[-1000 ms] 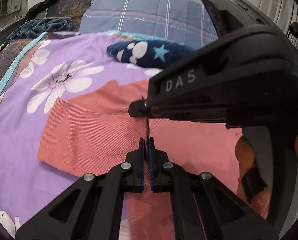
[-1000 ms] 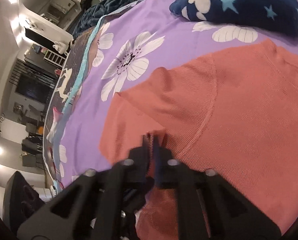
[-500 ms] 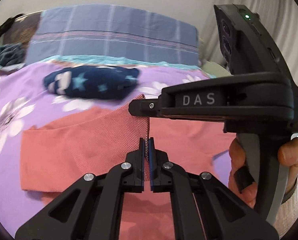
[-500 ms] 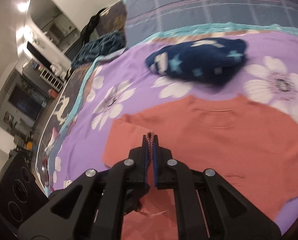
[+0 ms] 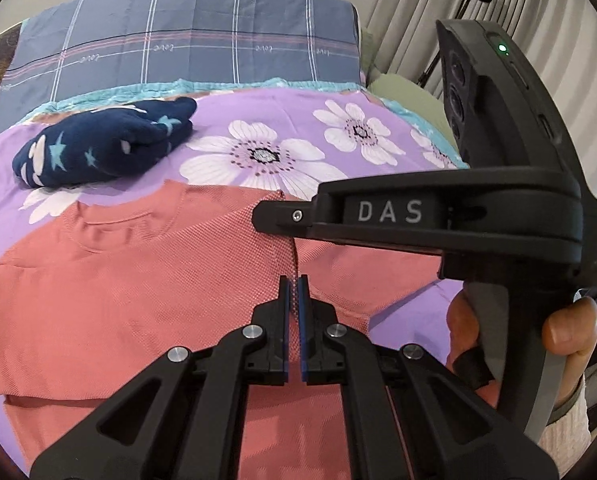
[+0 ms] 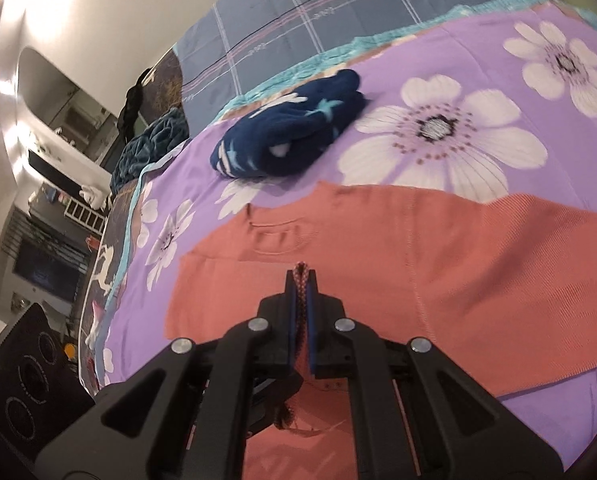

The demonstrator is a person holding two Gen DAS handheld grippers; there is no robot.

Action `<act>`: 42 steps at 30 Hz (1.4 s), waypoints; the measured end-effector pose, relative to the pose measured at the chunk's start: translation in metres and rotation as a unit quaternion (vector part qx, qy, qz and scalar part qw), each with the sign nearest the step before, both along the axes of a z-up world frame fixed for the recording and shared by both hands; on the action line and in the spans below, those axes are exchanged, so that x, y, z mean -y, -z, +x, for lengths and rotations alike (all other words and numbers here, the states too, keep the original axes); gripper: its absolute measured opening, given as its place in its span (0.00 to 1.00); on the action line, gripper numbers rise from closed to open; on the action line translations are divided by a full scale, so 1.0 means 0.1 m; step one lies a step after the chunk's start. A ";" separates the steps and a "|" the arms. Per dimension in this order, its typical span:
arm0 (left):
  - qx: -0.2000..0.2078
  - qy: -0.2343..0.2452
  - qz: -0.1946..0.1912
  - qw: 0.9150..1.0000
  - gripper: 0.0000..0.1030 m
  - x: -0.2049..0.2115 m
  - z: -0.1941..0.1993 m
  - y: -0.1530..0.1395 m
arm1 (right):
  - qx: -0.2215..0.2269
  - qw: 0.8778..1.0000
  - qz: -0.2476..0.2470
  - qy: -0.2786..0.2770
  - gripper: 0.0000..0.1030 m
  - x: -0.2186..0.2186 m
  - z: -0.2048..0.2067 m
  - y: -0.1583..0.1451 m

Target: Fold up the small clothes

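- The bed, under a purple floral sheet, fills both views; a folded navy star-print garment lies at upper left.
- The salmon knit shirt lies flat, collar toward the top of the frame, long axis across the frame.
- The left hand-held gripper is clenched on a raised fold of the shirt at centre.
- The right hand-held gripper pinches the same fabric, its tip just above the left one; both stand over the body, so the fold probably lands toward the right.

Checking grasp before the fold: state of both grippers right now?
Left gripper: shut on a pinch of the salmon shirt.
Right gripper: shut on the shirt's edge, fabric bunched between the pads.
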State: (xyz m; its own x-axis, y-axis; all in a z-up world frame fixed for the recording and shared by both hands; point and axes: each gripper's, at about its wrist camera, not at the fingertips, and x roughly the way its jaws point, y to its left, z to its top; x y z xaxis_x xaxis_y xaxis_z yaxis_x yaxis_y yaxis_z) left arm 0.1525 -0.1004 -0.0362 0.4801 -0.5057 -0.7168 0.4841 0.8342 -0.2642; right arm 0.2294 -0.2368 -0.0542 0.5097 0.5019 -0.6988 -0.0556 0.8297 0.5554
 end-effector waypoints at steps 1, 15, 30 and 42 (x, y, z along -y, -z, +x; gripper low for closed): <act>-0.001 0.001 0.004 1.000 0.03 0.06 0.01 0.03 | -0.001 1.000 0.003 0.002 0.04 0.03 0.00 0.02; -0.063 -0.052 -0.028 0.996 0.26 -0.26 0.32 0.45 | -0.010 0.997 -0.011 0.077 0.19 0.38 -0.16 0.36; -0.032 -0.073 0.077 0.994 0.31 -0.44 0.16 0.94 | 0.001 0.953 -0.095 0.288 0.19 1.43 -1.20 0.36; -0.024 -0.068 0.080 0.994 0.32 -0.42 0.14 0.92 | -0.072 0.822 -0.300 0.478 0.19 2.41 -1.29 0.40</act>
